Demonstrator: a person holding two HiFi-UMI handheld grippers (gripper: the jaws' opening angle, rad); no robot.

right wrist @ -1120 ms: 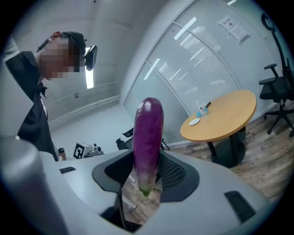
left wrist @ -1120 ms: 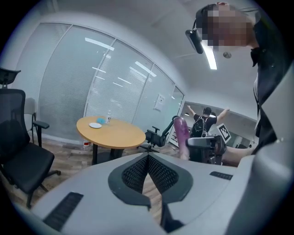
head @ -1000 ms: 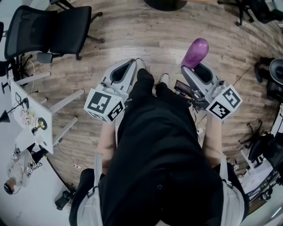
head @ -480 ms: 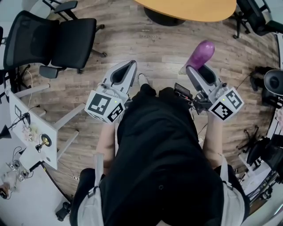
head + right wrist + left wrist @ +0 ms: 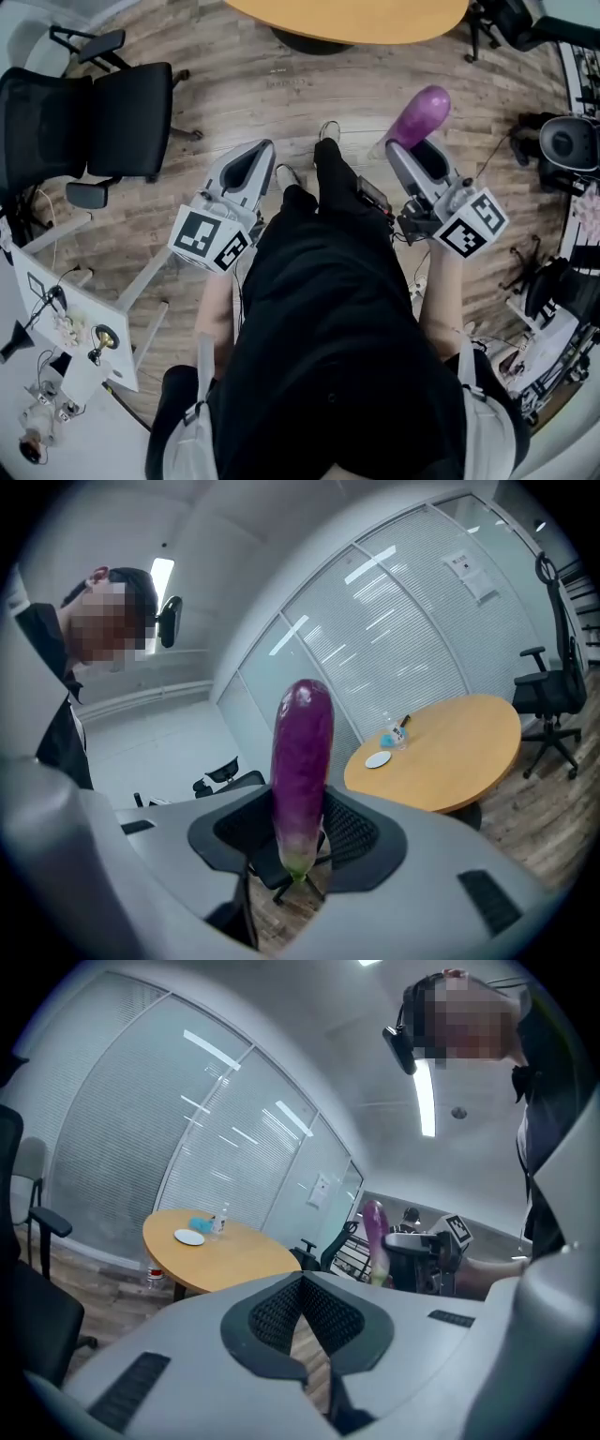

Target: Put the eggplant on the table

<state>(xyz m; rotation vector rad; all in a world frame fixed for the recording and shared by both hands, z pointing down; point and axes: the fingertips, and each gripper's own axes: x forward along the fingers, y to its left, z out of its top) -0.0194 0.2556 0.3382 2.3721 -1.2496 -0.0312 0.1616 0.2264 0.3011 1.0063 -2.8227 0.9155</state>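
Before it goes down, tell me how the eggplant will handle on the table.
Probably stiff: the eggplant juts straight out of the right tool, gripped near its pale end, without sagging. Its glossy rounded skin may be slippery. Long and round, it would likely topple if stood on the table, or roll lying down.

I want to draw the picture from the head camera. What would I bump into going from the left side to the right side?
black chair → left tongs → person's shoe → eggplant, held in the right tongs
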